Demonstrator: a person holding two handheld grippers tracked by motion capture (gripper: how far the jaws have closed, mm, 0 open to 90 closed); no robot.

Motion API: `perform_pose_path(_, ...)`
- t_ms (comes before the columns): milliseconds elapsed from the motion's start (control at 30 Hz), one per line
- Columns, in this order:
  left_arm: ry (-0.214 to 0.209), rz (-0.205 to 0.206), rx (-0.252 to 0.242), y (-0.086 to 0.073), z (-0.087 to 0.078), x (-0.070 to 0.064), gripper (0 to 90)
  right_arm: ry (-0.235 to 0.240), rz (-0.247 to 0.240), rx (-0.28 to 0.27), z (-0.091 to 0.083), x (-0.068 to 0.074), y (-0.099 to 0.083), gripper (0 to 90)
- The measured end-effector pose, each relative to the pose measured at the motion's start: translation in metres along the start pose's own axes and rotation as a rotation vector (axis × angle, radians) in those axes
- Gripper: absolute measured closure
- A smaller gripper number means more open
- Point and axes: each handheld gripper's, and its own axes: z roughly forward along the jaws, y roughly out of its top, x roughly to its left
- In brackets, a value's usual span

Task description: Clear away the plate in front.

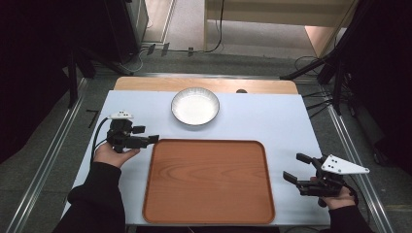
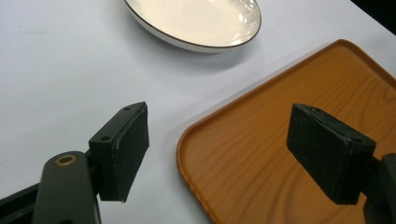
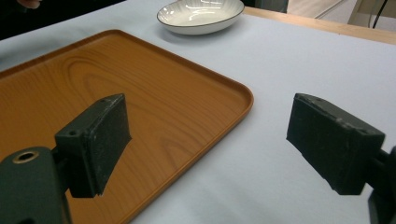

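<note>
High view, left gripper (image 1: 154, 139) and right gripper (image 1: 297, 169) flanking wooden tray (image 1: 209, 180), fingers spread wide, holding nothing.

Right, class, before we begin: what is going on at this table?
A person holds a two-jaw gripper in each hand at a white-topped table. The left gripper sits open at the near-left corner of the rectangular wooden tray; the right gripper sits open off its right edge. Neither holds anything. A round white ceramic bowl with a dark rim stands beyond the tray.
</note>
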Motion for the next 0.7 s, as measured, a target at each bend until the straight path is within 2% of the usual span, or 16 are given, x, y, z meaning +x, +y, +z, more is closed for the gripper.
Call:
perform_pose_path(100, 0.006, -0.014, 0.007, 0.005, 0.002, 0.002, 20.1, 0.002, 0.006, -0.001, -0.001, 0.0, 0.0, 14.0)
perform_pose_path(133, 0.0, -0.038, 0.016, 0.008, 0.005, 0.004, 19.8, 0.002, 0.0, 0.001, 0.0, 0.0, 0.0, 14.0)
perform_pose_path(200, 0.003, -0.047, 0.024, 0.01, 0.006, 0.004, 19.9, 0.004, 0.004, 0.005, 0.0, 0.0, 0.0, 14.0)
perform_pose_path(367, 0.003, -0.029, 0.036, 0.019, 0.011, 0.006, 20.4, 0.012, 0.007, 0.019, 0.001, 0.001, -0.001, 14.1)
perform_pose_path(500, -0.011, -0.048, 0.051, 0.025, 0.017, 0.007, 23.5, 0.018, -0.004, 0.026, 0.002, 0.001, -0.001, 14.0)
perform_pose_path(700, 0.012, -0.036, 0.071, 0.032, 0.028, 0.009, 23.5, 0.017, 0.0, 0.024, 0.002, 0.001, -0.001, 14.1)
